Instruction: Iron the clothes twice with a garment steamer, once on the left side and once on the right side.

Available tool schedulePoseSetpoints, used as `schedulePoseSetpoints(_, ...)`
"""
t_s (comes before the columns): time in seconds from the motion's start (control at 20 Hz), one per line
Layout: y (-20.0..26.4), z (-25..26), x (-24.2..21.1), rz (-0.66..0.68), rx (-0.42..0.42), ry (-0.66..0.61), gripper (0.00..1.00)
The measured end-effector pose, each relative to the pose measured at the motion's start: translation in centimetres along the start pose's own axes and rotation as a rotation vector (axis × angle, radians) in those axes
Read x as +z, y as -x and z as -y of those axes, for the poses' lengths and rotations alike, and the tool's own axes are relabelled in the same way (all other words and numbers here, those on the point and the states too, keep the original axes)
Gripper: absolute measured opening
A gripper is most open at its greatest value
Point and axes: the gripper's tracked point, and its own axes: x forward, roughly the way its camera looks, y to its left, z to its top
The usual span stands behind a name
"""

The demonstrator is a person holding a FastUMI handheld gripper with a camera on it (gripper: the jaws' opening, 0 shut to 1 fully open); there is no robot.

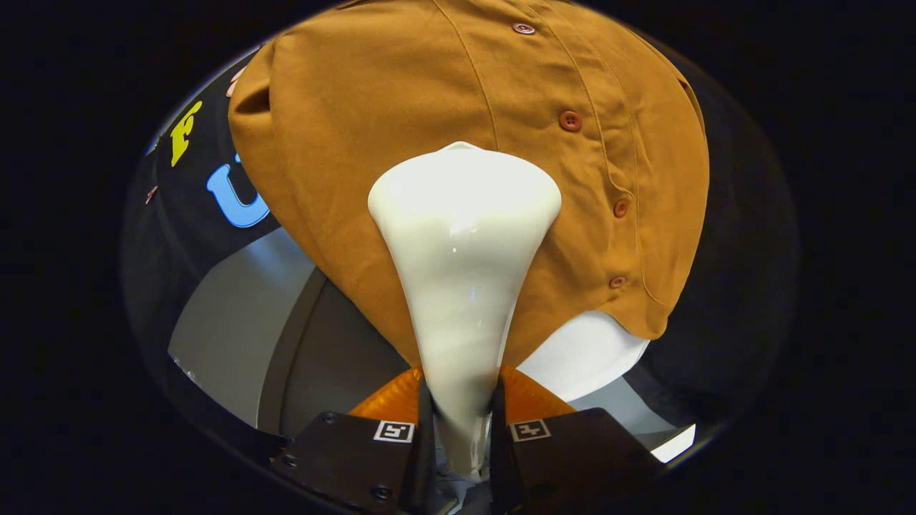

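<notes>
A brown buttoned shirt point(401, 107) hangs ahead of the claw, with a white garment point(583, 354) showing under its hem. The white garment steamer point(464, 243) has its broad head against the shirt's front, just beside the button placket. The claw point(461, 422) grips the steamer's narrow handle, both fingers pressed on it.

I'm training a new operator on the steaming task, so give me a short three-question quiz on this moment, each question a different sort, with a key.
1. True or false: the hand-held gripper is shut on the narrow handle of the white garment steamer.
2. Multiple choice: the steamer's wide head lies against the brown shirt
A. on the button placket
B. to one side of the button placket
C. on a sleeve cuff
3. Fill in: below the shirt's hem shows a ___ rounded form.

Key: 1 true; 2 B; 3 white
</notes>
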Motion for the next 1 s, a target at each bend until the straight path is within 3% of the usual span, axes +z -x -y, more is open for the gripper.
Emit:
schedulePoseSetpoints(0.2, 1.5, -0.1, 0.2, 0.014, -0.013, -0.019, 0.34)
schedulePoseSetpoints(0.4, 3.2, 0.2, 2.6, 0.109, -0.03, -0.024, 0.34)
schedulePoseSetpoints(1.0, 11.7, 4.7, 17.3, 0.48, -0.103, -0.011, 0.33)
